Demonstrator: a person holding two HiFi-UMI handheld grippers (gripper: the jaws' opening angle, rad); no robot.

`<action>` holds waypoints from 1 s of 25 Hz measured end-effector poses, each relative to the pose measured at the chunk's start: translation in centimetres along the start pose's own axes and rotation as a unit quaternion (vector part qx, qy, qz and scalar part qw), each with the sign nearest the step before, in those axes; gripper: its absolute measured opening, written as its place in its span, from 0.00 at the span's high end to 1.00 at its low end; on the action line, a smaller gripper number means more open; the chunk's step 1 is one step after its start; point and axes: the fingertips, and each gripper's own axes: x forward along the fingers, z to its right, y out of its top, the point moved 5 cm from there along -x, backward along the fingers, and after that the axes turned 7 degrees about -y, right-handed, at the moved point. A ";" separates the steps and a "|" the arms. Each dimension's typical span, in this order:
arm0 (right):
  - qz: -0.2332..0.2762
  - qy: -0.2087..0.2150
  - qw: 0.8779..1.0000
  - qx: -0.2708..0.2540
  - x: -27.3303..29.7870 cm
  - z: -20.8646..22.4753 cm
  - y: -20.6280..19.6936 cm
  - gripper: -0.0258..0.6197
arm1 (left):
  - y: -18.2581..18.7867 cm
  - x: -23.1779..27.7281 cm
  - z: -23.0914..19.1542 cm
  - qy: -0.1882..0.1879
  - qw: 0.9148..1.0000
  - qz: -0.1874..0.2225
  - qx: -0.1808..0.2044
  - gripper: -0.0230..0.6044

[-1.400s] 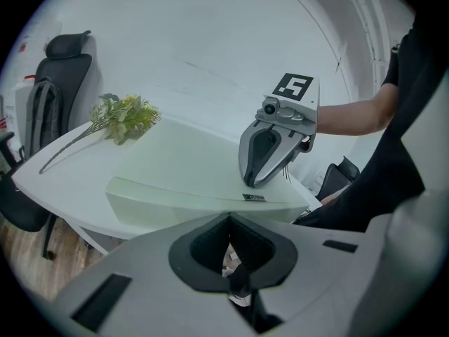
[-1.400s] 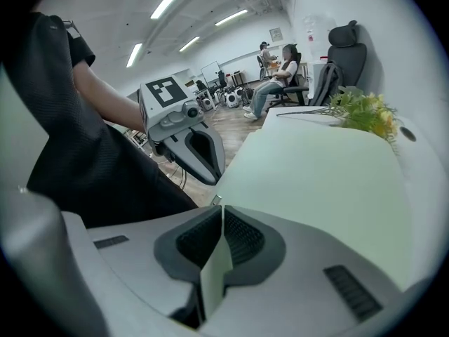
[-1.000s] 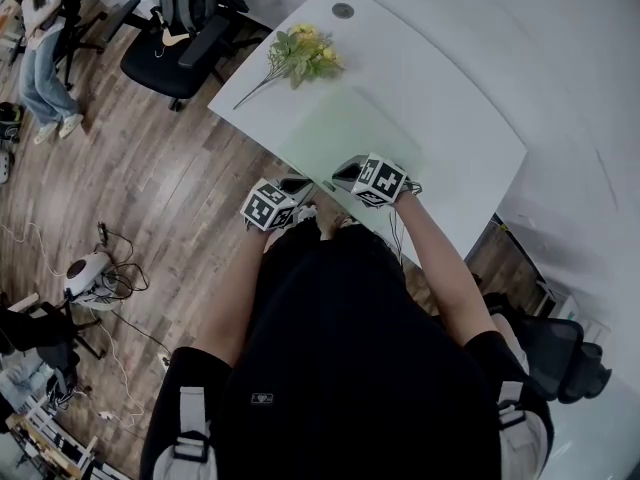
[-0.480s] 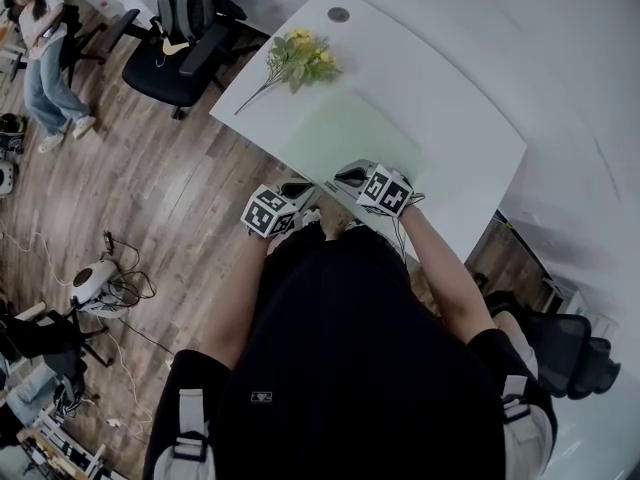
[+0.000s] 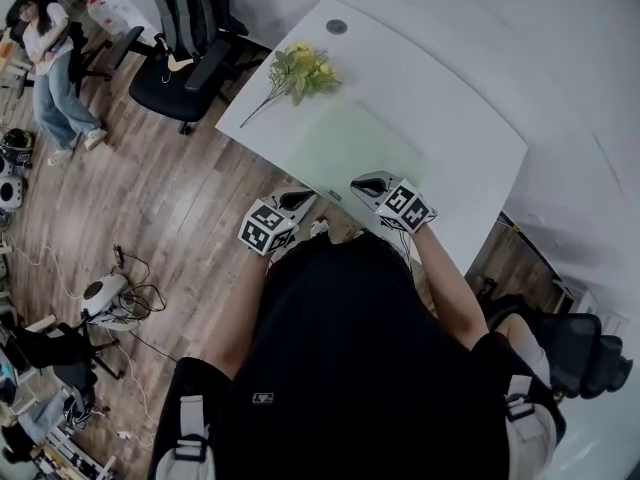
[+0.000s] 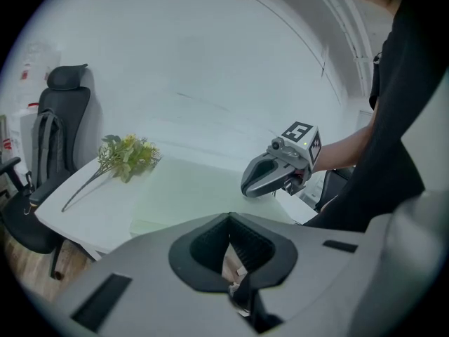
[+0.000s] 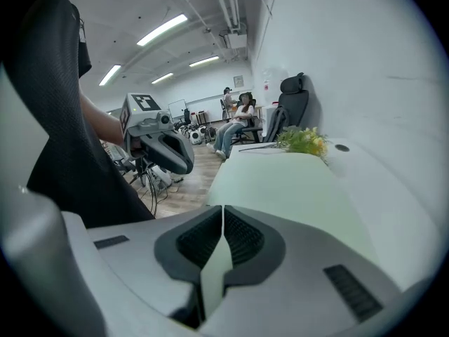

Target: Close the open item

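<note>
A pale green flat item (image 5: 345, 143) lies on the white table (image 5: 450, 98); I cannot tell whether it is a folder or a mat, and it looks flat. My left gripper (image 5: 300, 198) hovers at the table's near edge, just left of the item's near corner, jaws together and holding nothing. My right gripper (image 5: 365, 181) hangs over the item's near edge, shut, with no sheet visibly lifted. In the left gripper view the right gripper (image 6: 247, 187) sits just above the green item (image 6: 189, 195). From the right gripper view the left gripper (image 7: 179, 161) floats beside the green item (image 7: 280, 188).
A bunch of yellow flowers (image 5: 300, 68) lies at the table's far left, near a round grommet (image 5: 336, 26). A black office chair (image 5: 180, 58) stands beyond the table. A person (image 5: 50, 58) stands far left. Cables and a small device (image 5: 100, 293) lie on the wooden floor.
Both grippers have lifted a little at the table's near edge, and the right one has shifted slightly right and tilted. The green item lies as before.
</note>
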 end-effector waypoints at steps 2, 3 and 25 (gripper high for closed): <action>0.009 -0.009 1.000 0.009 -0.6 -0.1 0.0 0.95 | 0.5 -0.3 0.1 0.001 1.000 0.005 0.005 0.96; 0.014 -0.013 1.000 0.013 -0.9 -0.1 0.0 0.95 | 0.7 -0.5 0.1 0.002 1.000 0.007 0.007 0.96; 0.052 -0.038 0.998 0.022 -4.9 -0.8 -0.9 0.95 | 2.7 -0.7 1.8 0.012 0.999 0.020 0.022 0.96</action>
